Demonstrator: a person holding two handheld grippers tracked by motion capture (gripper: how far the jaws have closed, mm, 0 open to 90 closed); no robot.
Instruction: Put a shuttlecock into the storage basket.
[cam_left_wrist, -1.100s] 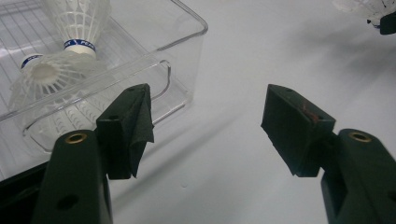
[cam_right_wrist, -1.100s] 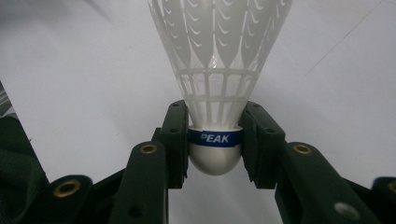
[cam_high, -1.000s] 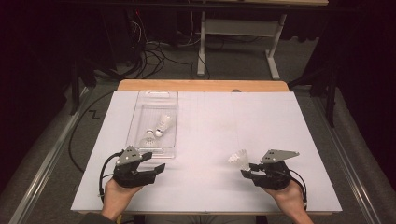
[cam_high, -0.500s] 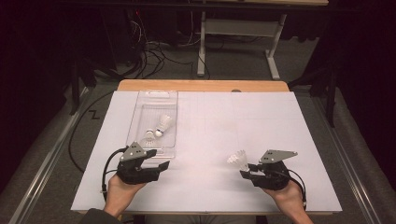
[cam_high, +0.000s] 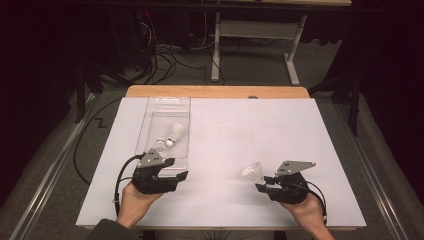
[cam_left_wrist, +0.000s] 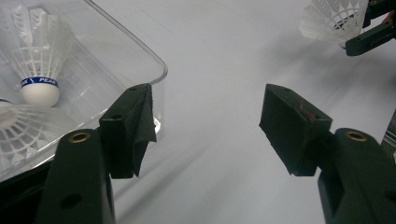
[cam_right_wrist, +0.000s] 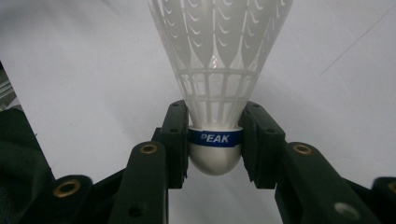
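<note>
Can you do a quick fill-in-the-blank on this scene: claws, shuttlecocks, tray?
1. The right claw is shut on a ____.
2. The left claw is ____, with nothing between its jaws.
3. The clear tray holds ____ shuttlecocks.
4. The band on the held shuttlecock reads ____.

Missing words: shuttlecock; open; two; PEAK

left claw (cam_high: 176, 169) gaping, right claw (cam_high: 264, 181) clamped
</note>
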